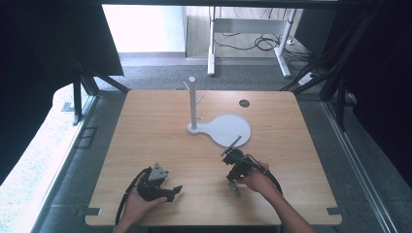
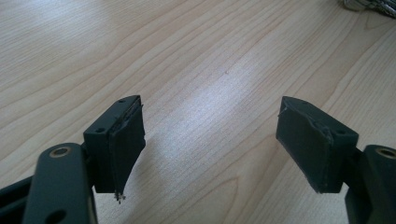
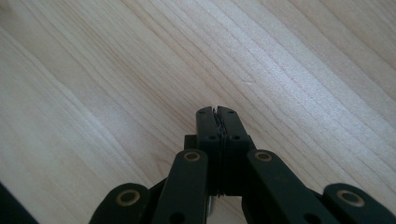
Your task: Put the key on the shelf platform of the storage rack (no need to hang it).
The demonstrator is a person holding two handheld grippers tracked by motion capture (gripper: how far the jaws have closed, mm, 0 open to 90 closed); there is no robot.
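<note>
Left gripper (image 2: 211, 100): it's down near the front-left of the light wooden table (image 1: 145, 145), held in the person's left hand. Jaws are wide apart, with nothing but bare wood grain between the pads.

Right gripper (image 3: 218, 111): it's in the person's right hand, front and centre-right. Jaws are pressed flat together, pad against pad, and nothing is caught between them. Its own view looks out over bare wood.

Thing in play: the white stand with an upright round post, short side pegs and a flat rounded base plate (image 1: 192, 104). It stands upright at the middle of the table, well clear of the left gripper. The near edge of its base plate is just beyond the right hand.

Contact: none that I can see, as neither gripper has hold of the stand.

How it should handle: it looks rigid and fairly light. The wide plate should keep it steady, though the smooth paint-like finish could be slippery under the pads.

Where to grab: I'd go for the post, low down and under the pegs, squeezing across its round section. The plate lies flat on the wood, so its thin rim gives the pads little to bite on.

Watch-out: the slim pegs look like the weak point, so don't clamp them.

Also on deck: a small dark round hole in the tabletop (image 1: 244, 103), behind the plate.
</note>
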